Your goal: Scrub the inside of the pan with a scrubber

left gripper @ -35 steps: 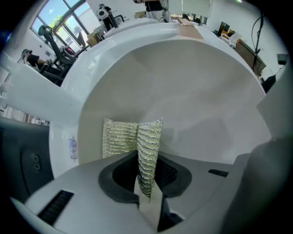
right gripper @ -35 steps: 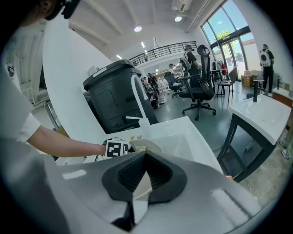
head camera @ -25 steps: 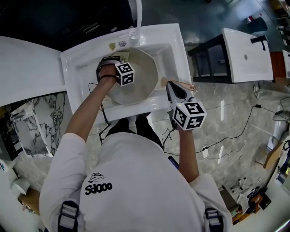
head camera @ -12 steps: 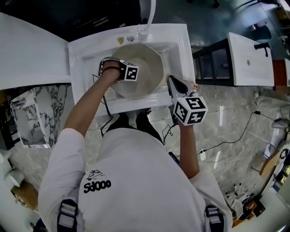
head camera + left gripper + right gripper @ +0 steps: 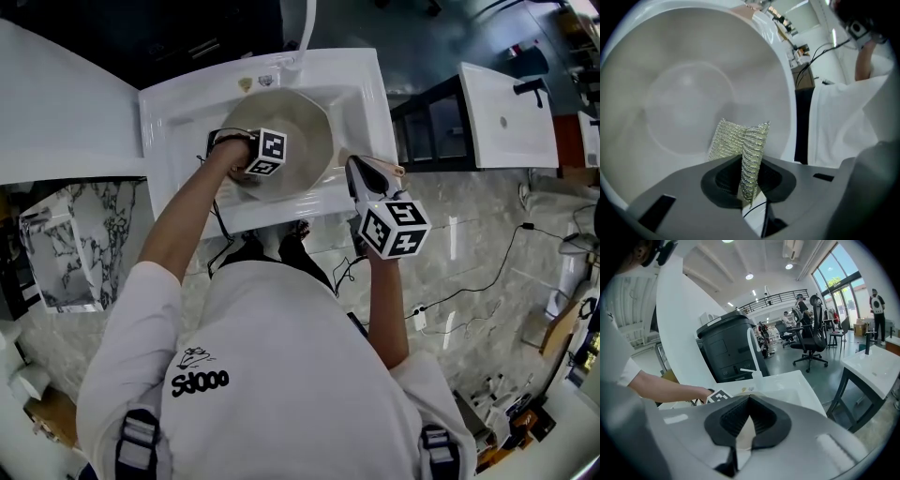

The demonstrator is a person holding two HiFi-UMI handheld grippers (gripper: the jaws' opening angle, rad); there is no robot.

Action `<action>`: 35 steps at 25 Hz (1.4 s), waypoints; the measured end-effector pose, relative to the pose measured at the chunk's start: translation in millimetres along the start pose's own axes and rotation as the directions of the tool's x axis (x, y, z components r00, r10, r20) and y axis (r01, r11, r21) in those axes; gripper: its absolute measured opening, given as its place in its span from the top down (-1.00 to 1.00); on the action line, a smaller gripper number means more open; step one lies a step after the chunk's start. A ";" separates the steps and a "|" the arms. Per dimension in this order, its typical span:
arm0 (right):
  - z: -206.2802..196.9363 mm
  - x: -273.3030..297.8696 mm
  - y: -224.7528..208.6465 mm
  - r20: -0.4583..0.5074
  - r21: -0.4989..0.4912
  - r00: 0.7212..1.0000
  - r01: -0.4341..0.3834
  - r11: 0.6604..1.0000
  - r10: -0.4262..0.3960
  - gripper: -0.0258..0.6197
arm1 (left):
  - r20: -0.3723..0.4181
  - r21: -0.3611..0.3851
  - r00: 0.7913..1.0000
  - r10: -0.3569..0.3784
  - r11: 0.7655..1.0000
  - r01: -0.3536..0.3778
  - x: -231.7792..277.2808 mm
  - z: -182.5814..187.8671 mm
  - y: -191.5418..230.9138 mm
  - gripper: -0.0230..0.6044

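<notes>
Pan (image 5: 305, 127) sat inside the white sink (image 5: 173, 103), under the tap (image 5: 306, 28). On the far left was a white counter (image 5: 56, 103).

The left gripper (image 5: 750, 161) reached down into the pan from the left side. Its two fingers were pressed tight on a shiny mesh scrubber (image 5: 740, 138). The scrubber stuck out past the fingers, low on the pale inside wall of the pan, by the near rim. I could not tell if it touched the wall.

At the right edge of the sink was the right gripper (image 5: 749, 404). Its fingers were closed on the pan's handle (image 5: 380, 170), which stuck out over the sink's edge.

Farther right, past a dark gap, stood another white sink (image 5: 511, 112). The floor (image 5: 469, 253) below looked like grey stone, with cables on it.
</notes>
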State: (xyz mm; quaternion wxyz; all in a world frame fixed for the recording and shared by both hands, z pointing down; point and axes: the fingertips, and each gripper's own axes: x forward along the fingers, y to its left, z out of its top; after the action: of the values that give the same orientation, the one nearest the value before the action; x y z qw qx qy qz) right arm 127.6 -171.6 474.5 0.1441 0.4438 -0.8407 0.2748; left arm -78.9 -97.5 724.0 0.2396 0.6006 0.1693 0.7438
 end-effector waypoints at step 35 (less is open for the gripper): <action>153.4 10.1 54.6 0.249 -0.284 0.963 -0.033 0.958 0.107 0.89 | 0.800 -0.600 -0.160 0.578 0.768 -0.224 -325.8 -37.5 -31.5 0.71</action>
State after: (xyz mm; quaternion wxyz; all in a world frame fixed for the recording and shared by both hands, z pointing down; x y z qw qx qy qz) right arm 77.1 -244.0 337.3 0.0826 0.4213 -0.8978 0.0986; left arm -57.3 -252.4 434.0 0.1115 0.9200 -0.3430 0.1536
